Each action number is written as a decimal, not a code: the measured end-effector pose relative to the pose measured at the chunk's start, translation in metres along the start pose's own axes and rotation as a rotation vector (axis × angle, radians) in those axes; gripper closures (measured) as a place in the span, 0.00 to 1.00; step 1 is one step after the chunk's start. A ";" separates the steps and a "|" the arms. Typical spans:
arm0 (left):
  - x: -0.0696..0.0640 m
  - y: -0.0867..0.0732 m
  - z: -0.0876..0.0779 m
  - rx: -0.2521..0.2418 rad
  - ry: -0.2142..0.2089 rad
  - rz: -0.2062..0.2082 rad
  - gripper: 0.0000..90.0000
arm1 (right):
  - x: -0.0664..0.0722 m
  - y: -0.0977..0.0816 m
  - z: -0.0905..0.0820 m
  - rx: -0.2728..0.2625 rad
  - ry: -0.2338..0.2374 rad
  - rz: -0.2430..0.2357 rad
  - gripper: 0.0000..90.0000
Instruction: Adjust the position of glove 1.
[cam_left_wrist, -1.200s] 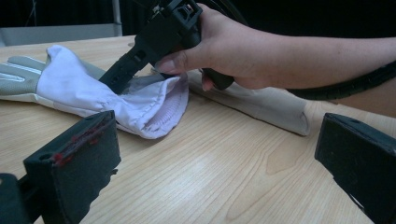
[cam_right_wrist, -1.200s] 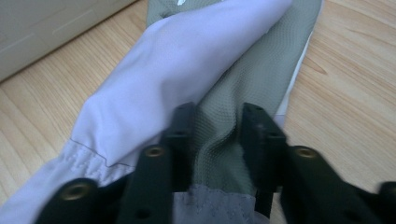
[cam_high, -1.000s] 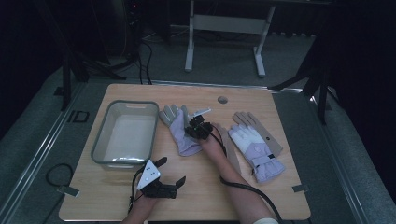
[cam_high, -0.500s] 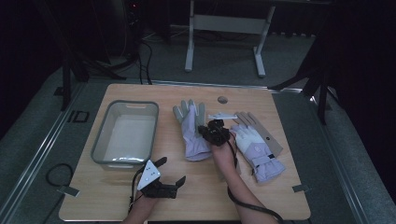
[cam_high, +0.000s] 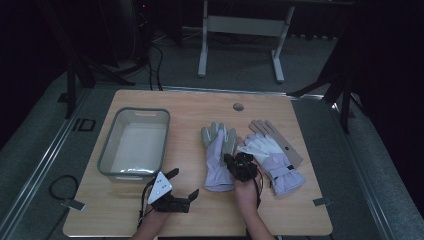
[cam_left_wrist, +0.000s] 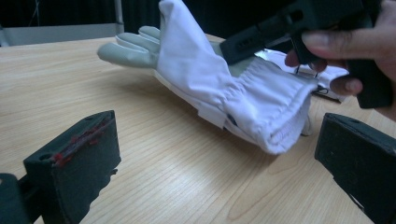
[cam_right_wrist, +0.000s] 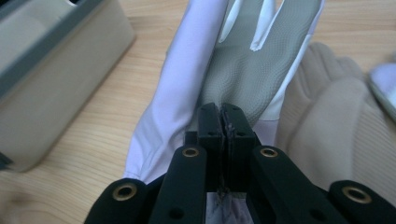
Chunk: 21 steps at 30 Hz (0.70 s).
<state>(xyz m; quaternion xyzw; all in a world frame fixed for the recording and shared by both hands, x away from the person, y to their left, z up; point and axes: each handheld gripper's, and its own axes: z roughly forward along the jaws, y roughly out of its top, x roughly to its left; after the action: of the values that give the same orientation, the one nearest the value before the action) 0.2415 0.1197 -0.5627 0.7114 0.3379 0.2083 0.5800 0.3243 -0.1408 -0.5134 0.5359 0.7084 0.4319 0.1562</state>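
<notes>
- currently, our right gripper (cam_high: 233, 161): jaws clenched on the white glove (cam_high: 218, 152), mid-table, beside the second glove (cam_high: 274, 156).
- our left gripper (cam_high: 184, 184): jaws released, near the table's (cam_high: 295, 215) front edge.

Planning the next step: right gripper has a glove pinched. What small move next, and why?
Probably ease the grey-palmed glove rightward and lay it by the other white glove. The right gripper is shut on its palm, it has travelled away from the tub over the last second, and the left gripper stands open.
</notes>
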 end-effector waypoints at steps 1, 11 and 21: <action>0.000 0.000 0.000 0.000 0.001 0.000 0.00 | 0.000 0.000 0.000 0.000 0.000 0.000 0.97; 0.000 0.000 0.000 0.005 -0.001 0.003 0.00 | -0.011 -0.020 0.017 0.047 -0.029 0.008 0.96; 0.000 0.000 0.000 0.006 -0.003 0.003 0.00 | -0.016 -0.003 -0.001 0.048 0.035 -0.063 0.69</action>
<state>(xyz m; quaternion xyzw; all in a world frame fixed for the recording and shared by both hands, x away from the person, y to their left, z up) 0.2418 0.1194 -0.5625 0.7139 0.3364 0.2071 0.5781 0.3274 -0.1554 -0.5192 0.5094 0.7377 0.4187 0.1445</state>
